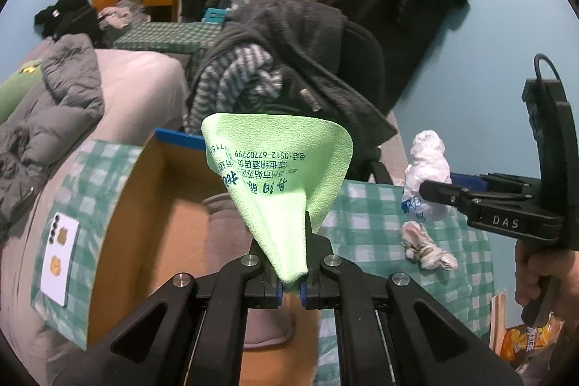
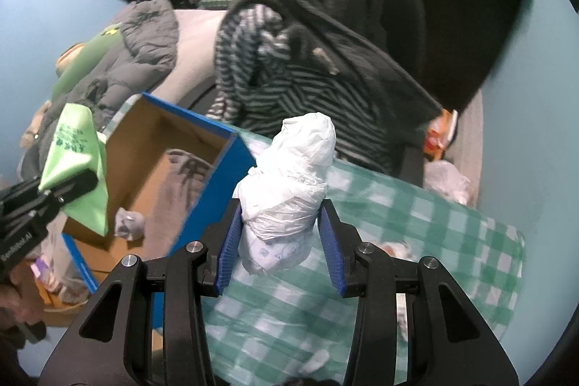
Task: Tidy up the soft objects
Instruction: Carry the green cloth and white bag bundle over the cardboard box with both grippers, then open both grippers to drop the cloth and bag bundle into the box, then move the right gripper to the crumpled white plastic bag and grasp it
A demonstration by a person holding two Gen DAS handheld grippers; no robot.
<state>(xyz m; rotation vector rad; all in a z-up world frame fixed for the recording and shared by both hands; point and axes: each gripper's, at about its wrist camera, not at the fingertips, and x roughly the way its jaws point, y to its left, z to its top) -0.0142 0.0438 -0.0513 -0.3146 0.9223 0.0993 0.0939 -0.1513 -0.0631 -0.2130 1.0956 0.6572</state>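
My left gripper (image 1: 291, 281) is shut on a light green cloth (image 1: 278, 165) with blue print, held above an open cardboard box (image 1: 144, 205) with a blue outside (image 2: 220, 183). Grey fabric (image 1: 220, 212) lies in the box. The cloth also shows in the right wrist view (image 2: 77, 151). My right gripper (image 2: 280, 234) stands with its jaws around a crumpled white plastic bag (image 2: 293, 176) on the green checked cloth (image 2: 398, 227); the blue pads (image 2: 229, 241) sit at the bag's sides. The bag also shows in the left wrist view (image 1: 429, 169).
A balled whitish sock (image 1: 427, 246) lies on the checked cloth. A white phone (image 1: 59, 261) lies left of the box. A chair draped with dark and striped clothes (image 1: 289, 60) stands behind the table. A bed with a grey jacket (image 1: 54, 96) is at left.
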